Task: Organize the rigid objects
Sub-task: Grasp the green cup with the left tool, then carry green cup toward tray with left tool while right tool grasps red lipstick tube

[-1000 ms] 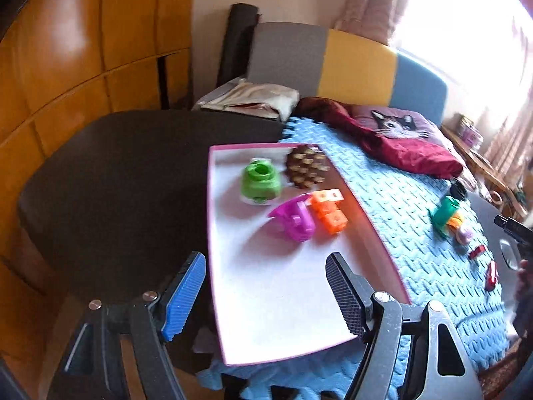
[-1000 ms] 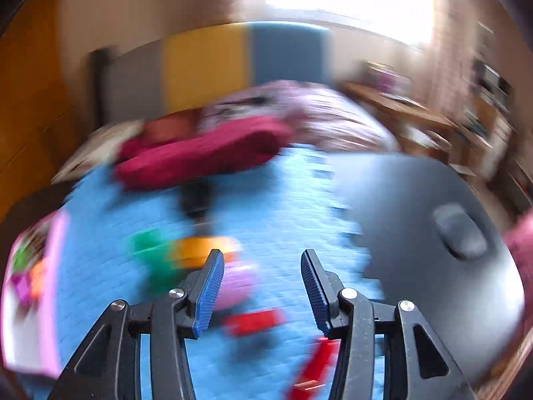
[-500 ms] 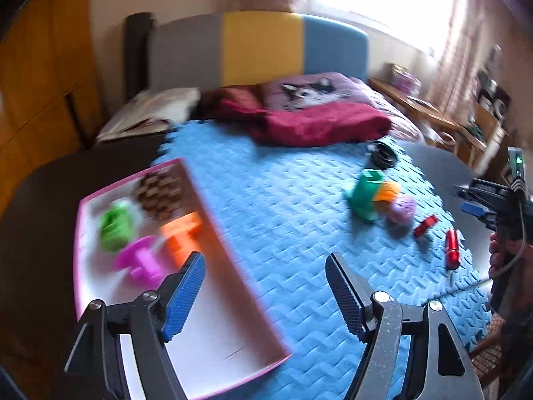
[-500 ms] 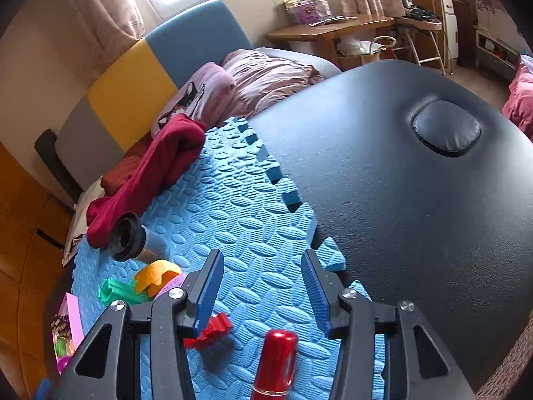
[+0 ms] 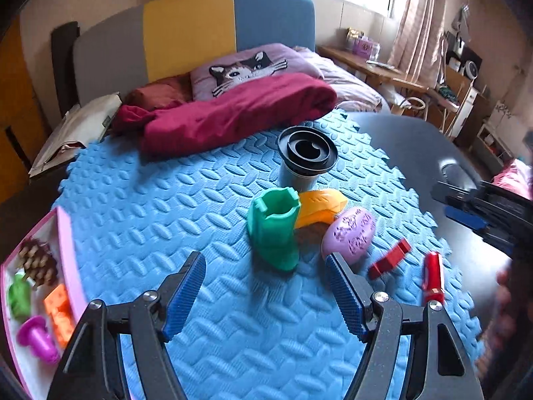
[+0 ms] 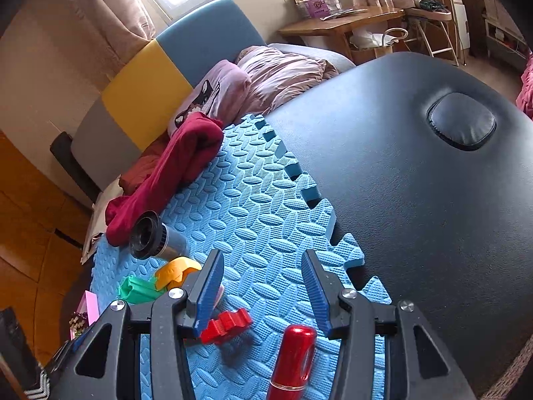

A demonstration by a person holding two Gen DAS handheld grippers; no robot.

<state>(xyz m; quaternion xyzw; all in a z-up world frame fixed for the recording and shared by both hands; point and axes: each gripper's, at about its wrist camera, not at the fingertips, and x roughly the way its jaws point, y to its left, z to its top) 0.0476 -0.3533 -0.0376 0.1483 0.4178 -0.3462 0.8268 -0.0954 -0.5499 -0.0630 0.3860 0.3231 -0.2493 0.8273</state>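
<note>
On the blue foam mat lie a green castle-shaped toy, an orange piece, a purple oval, a red toothed block, a red cylinder and a dark round cup. My left gripper is open and empty, just in front of the green toy. My right gripper is open and empty above the red cylinder, with the red block by its left finger. The right gripper also shows in the left wrist view.
A pink-rimmed white tray at the left holds a pine cone, a green piece, an orange brick and a magenta piece. A crimson cloth lies at the mat's far edge. Dark padded table lies to the right.
The left gripper has swung right from over the tray to the toy group on the mat. The right gripper has come lower over the red cylinder.
</note>
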